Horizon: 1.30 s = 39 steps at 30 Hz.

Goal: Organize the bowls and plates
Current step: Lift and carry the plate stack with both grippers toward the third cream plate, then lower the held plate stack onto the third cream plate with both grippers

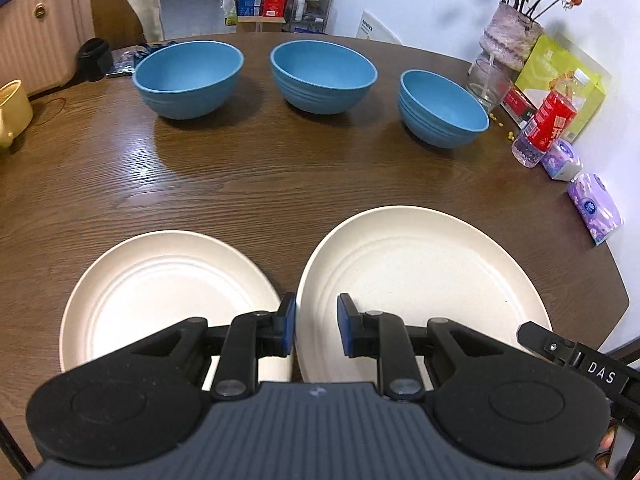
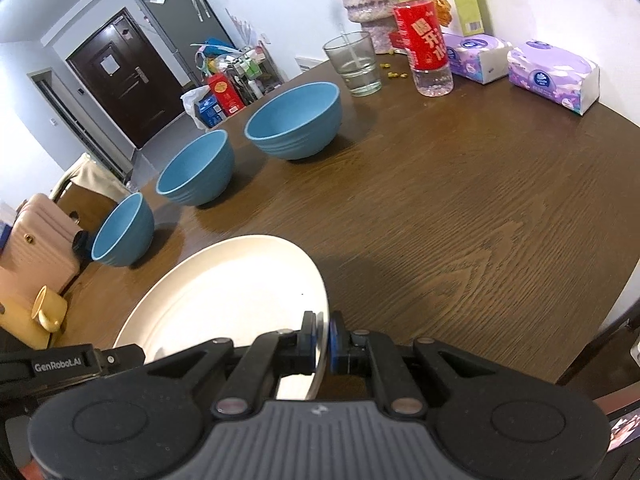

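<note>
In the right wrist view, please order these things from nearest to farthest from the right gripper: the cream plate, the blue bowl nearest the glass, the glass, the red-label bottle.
1. Cream plate: its rim sits clamped in the right gripper.
2. Blue bowl: beyond the plate, mid-table.
3. and 4. Glass and red-label bottle: side by side at the far edge, too close to rank.

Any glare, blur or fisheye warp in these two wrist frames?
Left wrist view: sharp, no motion blur; soft shadows under the three blue bowls; the table edge bows from the fisheye; black vignette in the top right corner. Right wrist view: also sharp; a sheen patch on the table beside the held plate; door frame and walls curve; dark corners.
</note>
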Motion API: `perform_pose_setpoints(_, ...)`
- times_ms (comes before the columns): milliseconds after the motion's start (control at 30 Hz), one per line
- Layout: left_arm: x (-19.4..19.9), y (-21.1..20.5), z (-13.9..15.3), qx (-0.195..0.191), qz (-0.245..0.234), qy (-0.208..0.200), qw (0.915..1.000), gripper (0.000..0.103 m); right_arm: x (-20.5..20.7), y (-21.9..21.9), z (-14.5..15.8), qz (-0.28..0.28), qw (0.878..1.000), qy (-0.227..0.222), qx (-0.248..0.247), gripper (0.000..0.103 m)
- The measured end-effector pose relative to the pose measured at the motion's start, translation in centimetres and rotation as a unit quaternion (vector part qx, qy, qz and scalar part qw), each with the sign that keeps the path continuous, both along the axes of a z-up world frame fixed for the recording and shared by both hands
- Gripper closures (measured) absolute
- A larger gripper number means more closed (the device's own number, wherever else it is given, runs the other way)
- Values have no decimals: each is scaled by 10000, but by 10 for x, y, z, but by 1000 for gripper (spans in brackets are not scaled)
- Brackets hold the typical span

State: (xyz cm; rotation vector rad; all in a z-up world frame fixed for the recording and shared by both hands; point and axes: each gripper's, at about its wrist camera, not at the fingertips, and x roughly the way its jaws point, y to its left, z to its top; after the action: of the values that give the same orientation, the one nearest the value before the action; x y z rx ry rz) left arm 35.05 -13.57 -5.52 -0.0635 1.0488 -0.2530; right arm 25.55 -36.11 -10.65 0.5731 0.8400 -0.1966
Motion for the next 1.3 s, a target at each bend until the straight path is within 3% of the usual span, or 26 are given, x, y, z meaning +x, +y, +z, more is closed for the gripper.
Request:
perform_pose_setpoints(667, -21, 82, 17, -76, 279, -171, 9994, 81, -12, 79, 20, 312, 9993, -184, -100, 97)
perform_pose_setpoints(1300, -8, 147, 12, -11, 631, -246, 9977, 81, 8, 144, 17, 734, 9970, -146, -175, 96)
